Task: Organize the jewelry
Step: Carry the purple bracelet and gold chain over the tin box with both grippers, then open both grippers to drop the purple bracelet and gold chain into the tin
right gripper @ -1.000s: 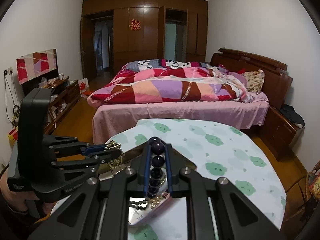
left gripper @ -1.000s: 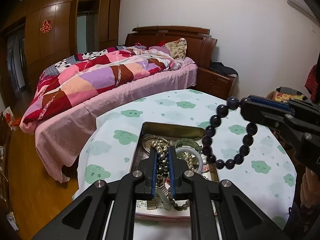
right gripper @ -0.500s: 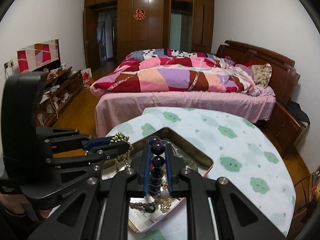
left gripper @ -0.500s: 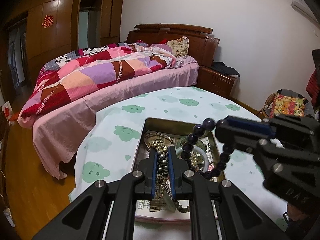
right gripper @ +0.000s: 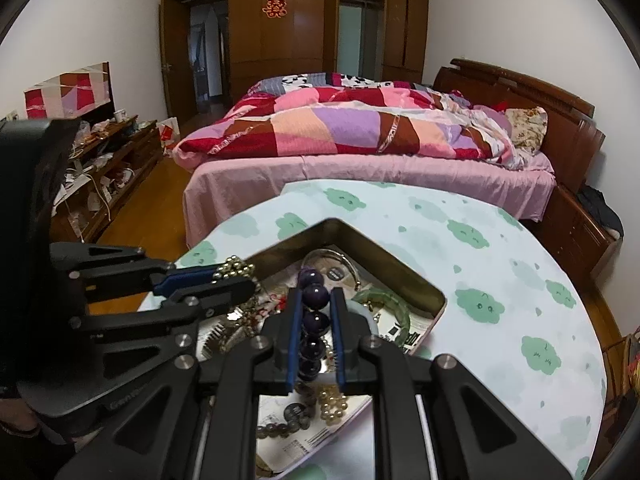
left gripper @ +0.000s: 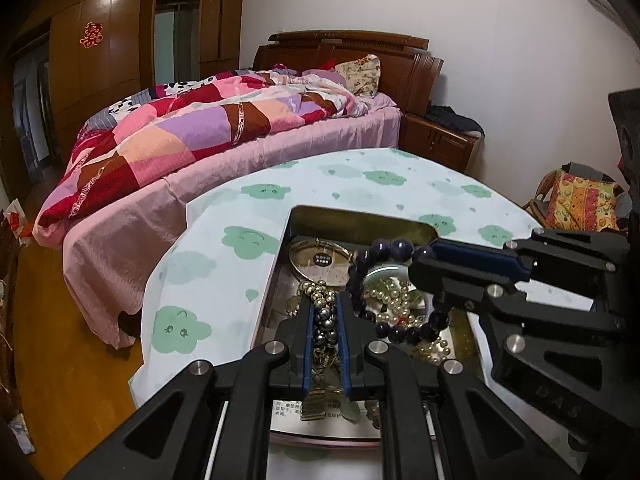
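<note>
The left tool point(left gripper: 325, 312) was clenched on a gold bead strand point(left gripper: 318, 292), the right tool point(right gripper: 315, 314) on a dark purple bead bracelet point(right gripper: 313, 322). Both pieces hung over the open tin point(right gripper: 404, 276) of jewelry on the table point(right gripper: 500, 280).

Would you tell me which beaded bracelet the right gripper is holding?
The dark purple large-bead bracelet, pinched in the right gripper; the left gripper holds the small metallic-bead strand.

We see the left gripper point(left gripper: 325, 320) & right gripper point(right gripper: 315, 322): black angular frames, blue pads, silver screws, faint embossed lettering.
</note>
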Tool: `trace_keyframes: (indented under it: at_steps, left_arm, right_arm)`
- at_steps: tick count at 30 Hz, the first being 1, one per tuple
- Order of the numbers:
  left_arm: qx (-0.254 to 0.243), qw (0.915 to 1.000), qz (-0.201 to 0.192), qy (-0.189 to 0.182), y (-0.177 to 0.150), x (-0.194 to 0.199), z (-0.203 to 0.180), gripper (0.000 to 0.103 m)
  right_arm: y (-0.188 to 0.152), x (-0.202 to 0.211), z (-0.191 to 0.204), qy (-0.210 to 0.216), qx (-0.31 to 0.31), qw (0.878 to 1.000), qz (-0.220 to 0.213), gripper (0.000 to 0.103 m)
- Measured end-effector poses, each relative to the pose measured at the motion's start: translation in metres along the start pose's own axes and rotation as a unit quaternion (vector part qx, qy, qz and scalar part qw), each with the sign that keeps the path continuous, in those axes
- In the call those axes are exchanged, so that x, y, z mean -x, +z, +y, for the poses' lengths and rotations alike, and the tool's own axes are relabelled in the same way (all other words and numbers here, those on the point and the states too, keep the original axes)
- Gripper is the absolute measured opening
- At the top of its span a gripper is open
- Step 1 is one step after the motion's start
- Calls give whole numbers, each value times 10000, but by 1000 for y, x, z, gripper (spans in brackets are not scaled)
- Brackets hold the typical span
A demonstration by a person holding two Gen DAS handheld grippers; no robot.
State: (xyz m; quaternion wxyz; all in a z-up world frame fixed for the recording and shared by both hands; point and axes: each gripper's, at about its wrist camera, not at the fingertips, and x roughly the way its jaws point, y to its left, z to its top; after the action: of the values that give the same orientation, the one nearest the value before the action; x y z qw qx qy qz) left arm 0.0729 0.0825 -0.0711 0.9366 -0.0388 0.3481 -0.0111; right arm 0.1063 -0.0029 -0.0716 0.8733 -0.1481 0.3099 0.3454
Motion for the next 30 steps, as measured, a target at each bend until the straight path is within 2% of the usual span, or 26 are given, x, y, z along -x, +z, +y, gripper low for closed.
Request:
trace_keyframes:
  at_steps: [16, 23, 24, 25, 26, 27, 29, 30]
  left_arm:
    - [-147, 9996, 183, 157, -7, -13, -1, 10]
    - [-103, 9996, 139, 228, -6, -9, -1, 11]
    - [-94, 9996, 133, 232, -6, -8, -1, 18]
    - [-78, 9995, 134, 284, -5, -6, -1, 25]
    - [-45, 9991, 87, 413, -5, -2, 0, 43]
    - [-33, 9988, 29, 495, -4, 2, 1, 61]
    - [3, 9970, -183, 747, -4, 13, 2, 72]
    - [16, 9970, -228, 743, -4, 17, 3, 72]
  right_arm:
    - [0, -16, -10, -122, -105, 9997, 174, 16]
    - [4, -16, -10, -69, -30, 9997, 222, 18]
    - [4, -14, -11, -34, -31, 9998, 204, 21]
    - [5, -13, -11, -25, -49, 9998, 183, 37]
    - [6, -9, -12, -40, -89, 9999, 119, 48]
    - [5, -7, -12, -62, -104, 9999, 77, 48]
    - [4, 3, -15, -129, -153, 9998, -38, 49]
    - [4, 6, -16, -158, -188, 9997, -65, 53]
